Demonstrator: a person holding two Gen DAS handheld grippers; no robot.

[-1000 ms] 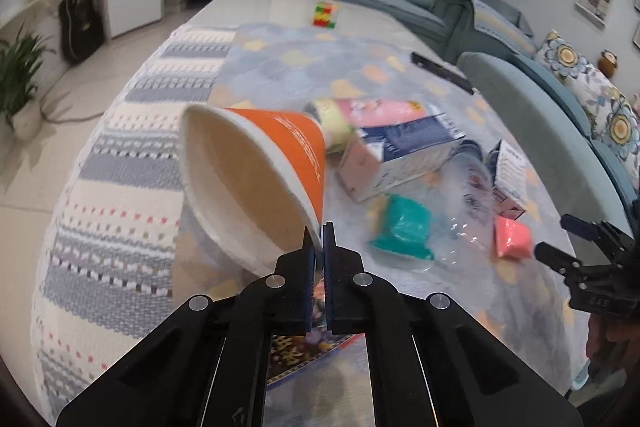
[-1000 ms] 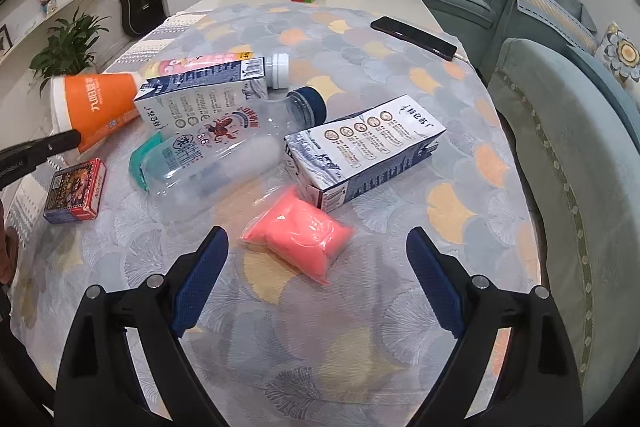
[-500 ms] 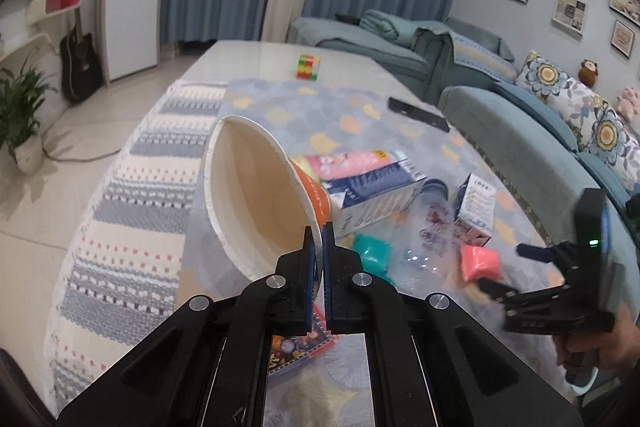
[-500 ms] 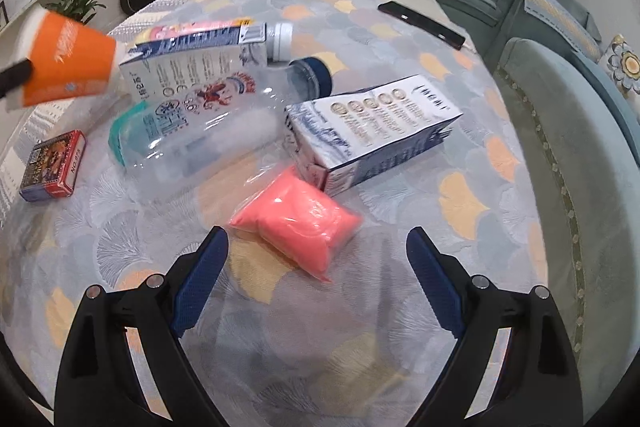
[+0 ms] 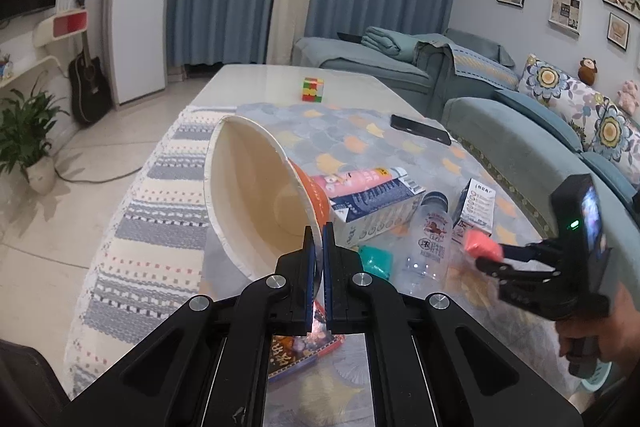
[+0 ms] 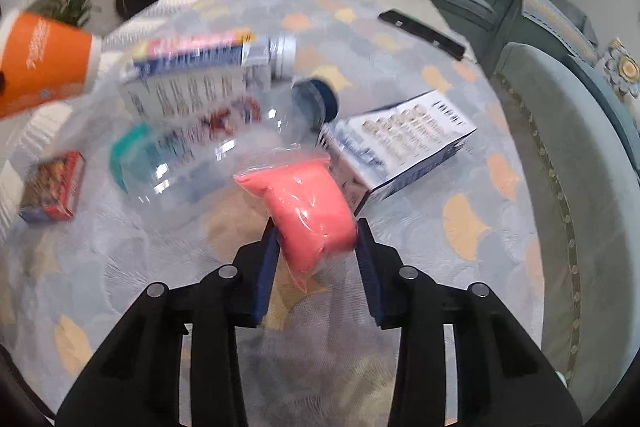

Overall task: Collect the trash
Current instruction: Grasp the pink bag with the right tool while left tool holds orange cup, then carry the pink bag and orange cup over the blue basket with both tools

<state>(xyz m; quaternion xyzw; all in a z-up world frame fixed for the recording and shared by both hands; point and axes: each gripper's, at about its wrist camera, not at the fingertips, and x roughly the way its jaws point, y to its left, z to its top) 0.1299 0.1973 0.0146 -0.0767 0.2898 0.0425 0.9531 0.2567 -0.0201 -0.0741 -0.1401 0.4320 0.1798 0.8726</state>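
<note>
Pink and soft inside its clear wrapper, the pink bag point(image 6: 310, 205) sits squeezed between the two blue pads of the right gripper point(image 6: 316, 247), whose jaws have just been closing and now press on the bag from both sides; in the left wrist view the same bag point(image 5: 482, 246) shows at the tips of that gripper, lifted a little above the cloth. The left gripper point(image 5: 316, 239) is clenched tight on the rim of the orange paper cup point(image 5: 256, 203), which hangs tilted on its side above the table, its pale inside facing the camera. Just beyond the pink bag lie a clear plastic bottle point(image 6: 208, 155) with a dark blue cap and, beside it on the right, a blue and white carton point(image 6: 400, 147) on its side. Behind the bottle lies a second carton point(image 6: 196, 87), and behind that a pink tube point(image 5: 354, 179) with a white cap. A teal bundle point(image 5: 375, 261) rests near the bottle's base, and a small red printed box point(image 6: 52, 187) lies apart to the left. Farther back on the patterned tablecloth point(image 6: 460, 227) are a black phone point(image 6: 422, 33) and a puzzle cube point(image 5: 313, 89).
</note>
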